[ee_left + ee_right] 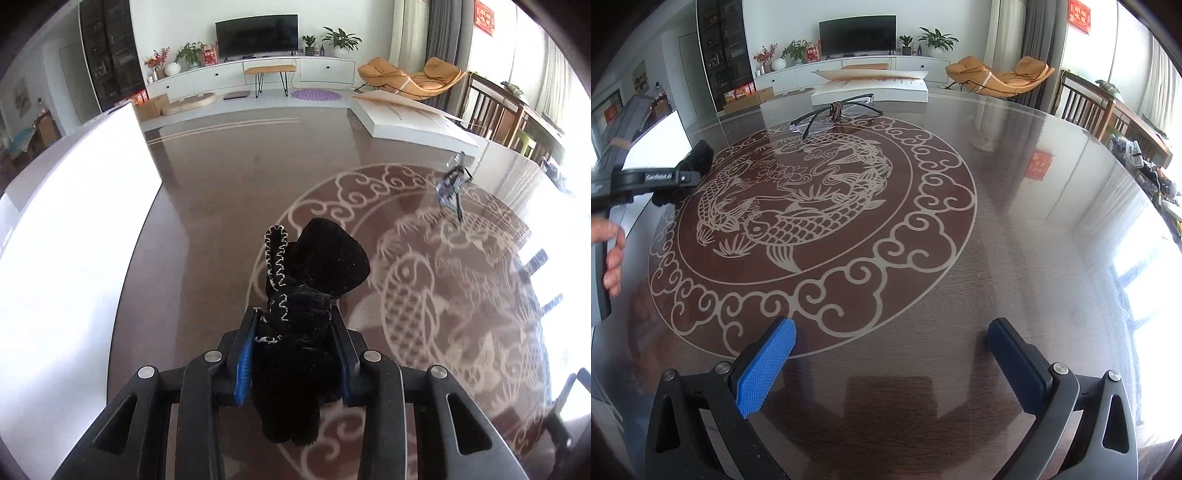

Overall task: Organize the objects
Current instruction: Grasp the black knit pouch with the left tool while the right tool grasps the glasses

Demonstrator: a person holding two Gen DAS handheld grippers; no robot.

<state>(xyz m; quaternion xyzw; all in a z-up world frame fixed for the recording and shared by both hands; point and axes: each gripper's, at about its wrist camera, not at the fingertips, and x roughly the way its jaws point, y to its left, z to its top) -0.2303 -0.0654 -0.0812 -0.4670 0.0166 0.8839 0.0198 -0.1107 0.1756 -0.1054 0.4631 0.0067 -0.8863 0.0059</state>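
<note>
A black velvet pouch [295, 332] with pale zigzag stitching sits clamped between the blue pads of the left gripper [293, 354], its long axis running straight out past the fingertips, above the dark table [221, 221]. The lettering on that gripper's side is too blurred to read. The right gripper [892, 363] hangs wide open, glasses [831, 114] lying well beyond its jaws.
</note>
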